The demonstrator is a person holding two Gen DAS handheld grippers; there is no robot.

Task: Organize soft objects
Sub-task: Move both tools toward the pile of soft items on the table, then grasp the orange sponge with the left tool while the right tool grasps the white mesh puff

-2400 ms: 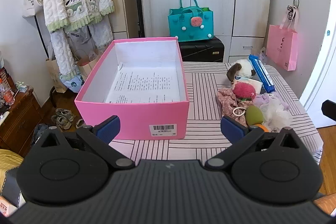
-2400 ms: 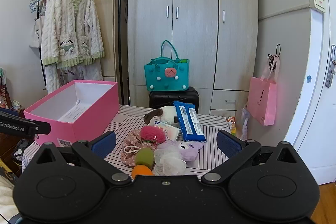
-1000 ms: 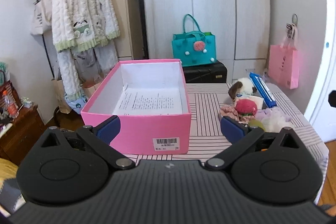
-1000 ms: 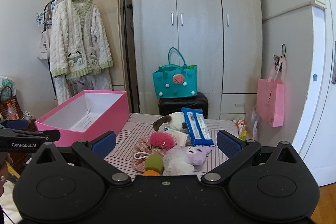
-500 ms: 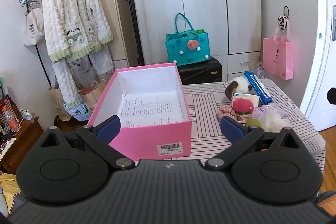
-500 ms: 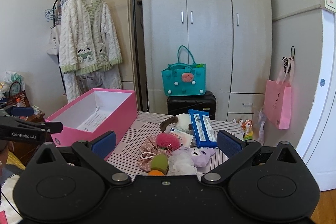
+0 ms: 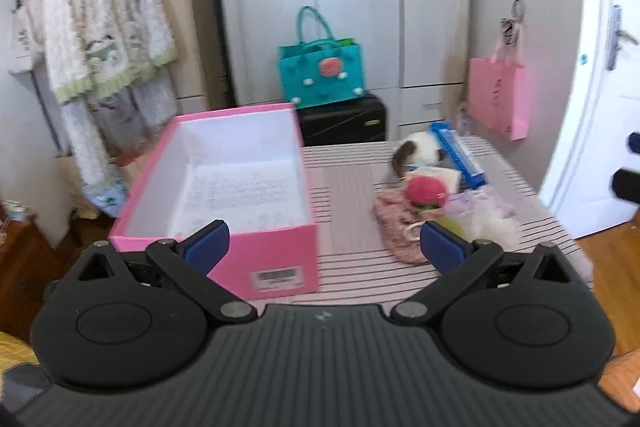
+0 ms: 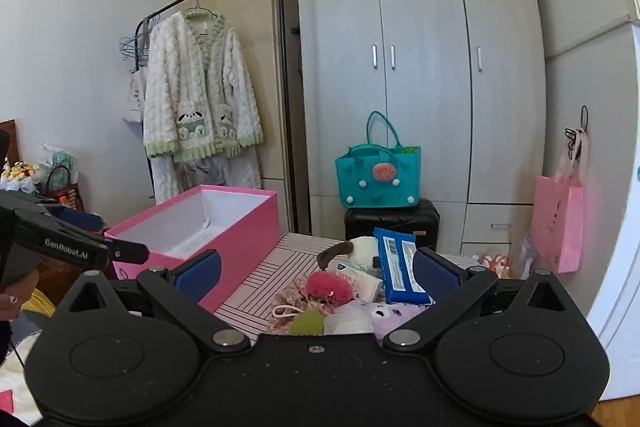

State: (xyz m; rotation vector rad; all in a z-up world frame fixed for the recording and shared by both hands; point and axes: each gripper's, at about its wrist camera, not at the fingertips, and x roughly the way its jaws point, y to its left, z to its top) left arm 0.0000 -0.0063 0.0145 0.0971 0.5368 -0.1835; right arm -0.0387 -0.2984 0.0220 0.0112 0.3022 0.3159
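Above the near edge of the worktop, the left tool hangs with its blue pads wide apart and nothing between them, and the right tool is likewise spread and empty, both well short of the things. Ahead of the right tool lies the heap of soft objects: a green ball nearest, a pink pompom on a floral cloth, a purple plush and a brown-and-white plush further back, a blue wipes pack leaning beside them. The pink box stands open to the left of the heap, holding only a printed sheet. The step in hand looks like the first reach. It would go best if the right tool came down on one item at the heap's near edge, the pompom or the ball, pads either side of its widest part, and closed gently enough not to snag the cloth beneath. The left tool could steady the box's near wall, since a light box may slide.
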